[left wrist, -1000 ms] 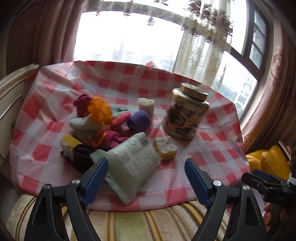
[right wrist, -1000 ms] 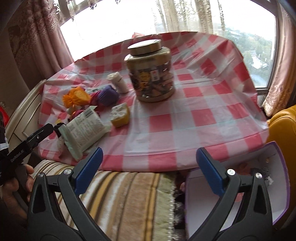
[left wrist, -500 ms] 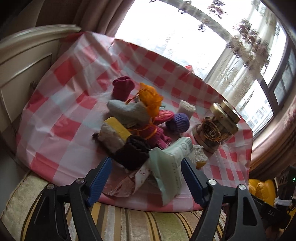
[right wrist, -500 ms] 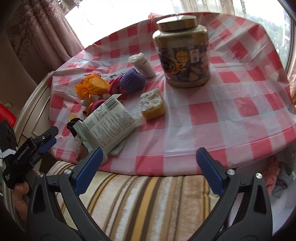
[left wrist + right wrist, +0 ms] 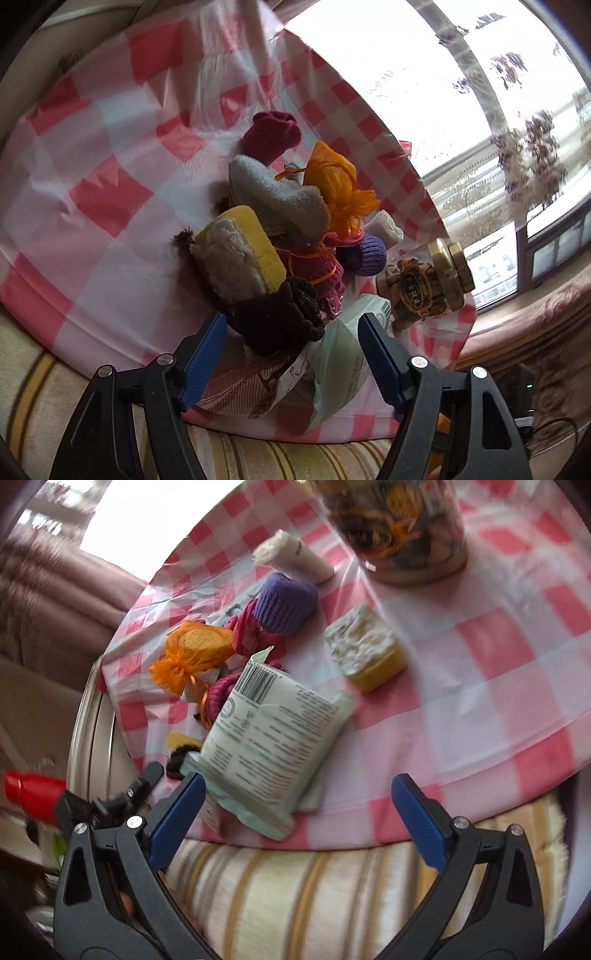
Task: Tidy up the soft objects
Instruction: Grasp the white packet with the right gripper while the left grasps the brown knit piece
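Note:
A heap of soft things lies on the red-checked tablecloth (image 5: 92, 192). My left gripper (image 5: 291, 358) is open and empty, its jaws just short of a dark brown knit roll (image 5: 277, 317) beside a yellow sponge (image 5: 240, 254), a grey towel (image 5: 277, 195), an orange mesh pouch (image 5: 332, 184) and a maroon sock roll (image 5: 271, 134). My right gripper (image 5: 295, 812) is open and empty, over the table's front edge by a pale green wipes pack (image 5: 269, 734). A second yellow sponge (image 5: 365, 650) and a purple sock roll (image 5: 286, 603) lie beyond.
A glass jar with a gold lid (image 5: 424, 284) stands right of the heap; its base shows in the right wrist view (image 5: 402, 528). A white roll (image 5: 295, 555) lies near it. A striped cushion (image 5: 295, 897) runs under the table's front edge. A red bottle (image 5: 33, 794) is at left.
Both grippers have moved closer to the table and tilted. The left one has closed in on the brown roll at the heap's near end; the right one has swung left toward the wipes pack.

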Demonstrator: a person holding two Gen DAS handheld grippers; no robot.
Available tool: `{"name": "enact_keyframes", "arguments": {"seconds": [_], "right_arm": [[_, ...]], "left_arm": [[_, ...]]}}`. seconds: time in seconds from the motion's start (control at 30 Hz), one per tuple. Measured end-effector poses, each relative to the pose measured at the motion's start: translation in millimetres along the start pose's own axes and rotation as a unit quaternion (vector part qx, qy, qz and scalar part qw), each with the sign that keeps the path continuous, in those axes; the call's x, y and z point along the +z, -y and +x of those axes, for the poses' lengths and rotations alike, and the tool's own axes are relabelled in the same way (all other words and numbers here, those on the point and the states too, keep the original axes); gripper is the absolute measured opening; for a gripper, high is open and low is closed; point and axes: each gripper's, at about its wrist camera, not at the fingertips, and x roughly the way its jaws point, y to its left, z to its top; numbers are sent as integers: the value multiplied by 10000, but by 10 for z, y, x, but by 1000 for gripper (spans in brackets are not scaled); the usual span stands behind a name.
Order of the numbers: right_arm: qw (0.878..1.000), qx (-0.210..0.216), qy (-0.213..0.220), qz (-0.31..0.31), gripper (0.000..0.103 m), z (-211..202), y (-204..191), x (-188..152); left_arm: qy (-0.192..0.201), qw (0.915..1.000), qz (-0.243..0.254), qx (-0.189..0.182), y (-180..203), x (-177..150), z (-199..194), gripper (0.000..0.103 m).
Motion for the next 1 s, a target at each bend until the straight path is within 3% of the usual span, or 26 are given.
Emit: {"name": "enact_keyframes", "arguments": {"seconds": [0.17,0.5,0.8,0.9,1.0], "right_arm": [[9993,66,-140,326,101,233,-123,76],[9987,-191,102,464,101,501,-351,213],[9980,-544,179,260,101,638,-368,214],[9976,-652,203,-107,91,636,-394,178],[9973,-632,221,-309,88,604,-405,148]], "left_arm": [[-169,9985,-424,-293,-143,41,117,74],[-331,9947,-772,-595,-295,60,257,73],[-466,9940,-731,-670,-318,18,313,47],[-424,9945,-690,-658,-306,-6,310,42],[-368,9949,-659,-669,-304,-26,282,39]]}}
